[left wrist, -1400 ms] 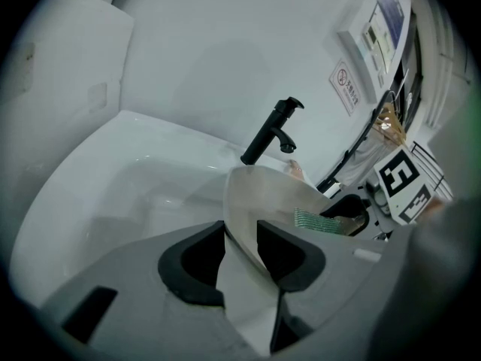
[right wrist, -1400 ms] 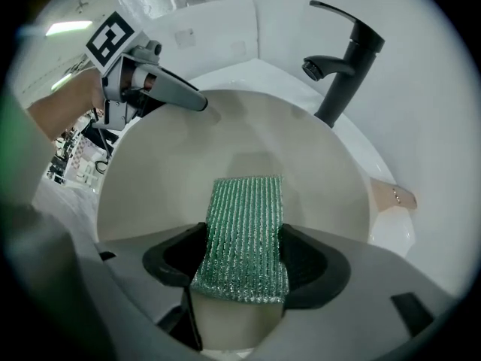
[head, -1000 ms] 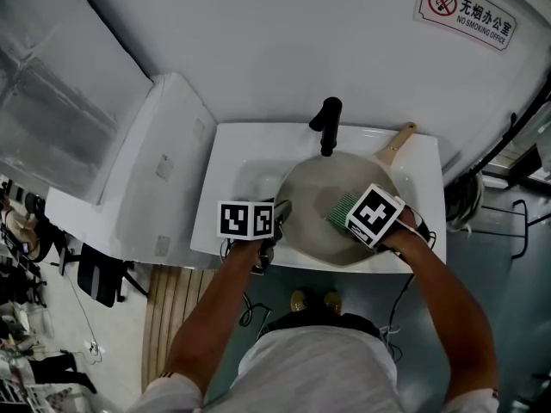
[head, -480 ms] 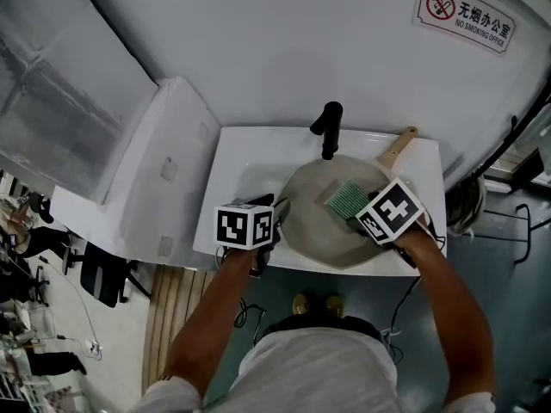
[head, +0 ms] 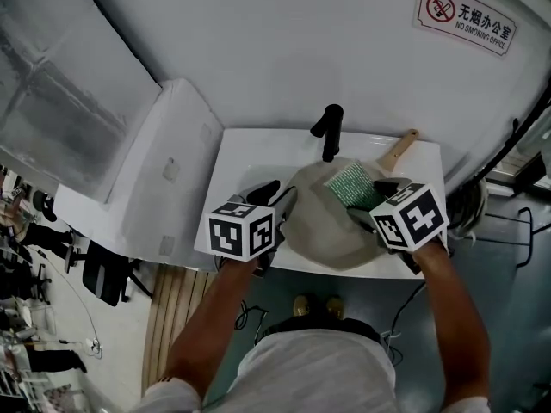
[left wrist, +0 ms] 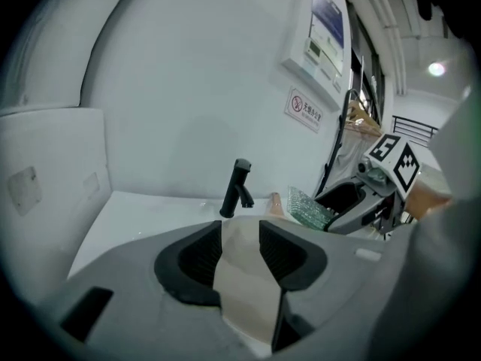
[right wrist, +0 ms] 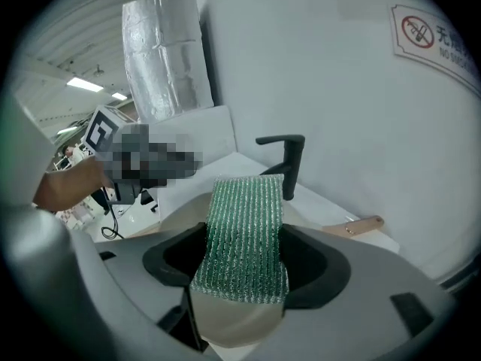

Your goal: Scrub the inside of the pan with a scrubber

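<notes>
The pan [head: 329, 226] lies in the white sink [head: 234, 157], a little right of centre in the head view. Its wooden handle [head: 398, 151] points toward the sink's upper right corner. Resting there, it is likely hemmed in by the sink's walls, and the black faucet [head: 328, 127] stands just above it in the frame, handy for rinsing. The right gripper [head: 368, 201] is clamped on the green scrubber [right wrist: 246, 232]. It holds the scrubber by its near part, so the far part sticks out ahead of the jaws. That probably leaves a free flap to rub with while the hard jaws stay off the pan. In the head view the scrubber sits over the upper right part of the pan. It looks raised rather than pressed down, though whether it touches cannot be told for certain. The left gripper [left wrist: 240, 241] is at the pan's left edge, lower left of centre in the head view. Its jaws stand wide and have just been opening. The pan's pale inside shows through the gap between them, but the pads do not press on it, so this gripper holds nothing. It seems placed there to steady the rim while the other scrubs. With the jaws spread the pan is loose, so a hard stroke now could slide it about the sink.
</notes>
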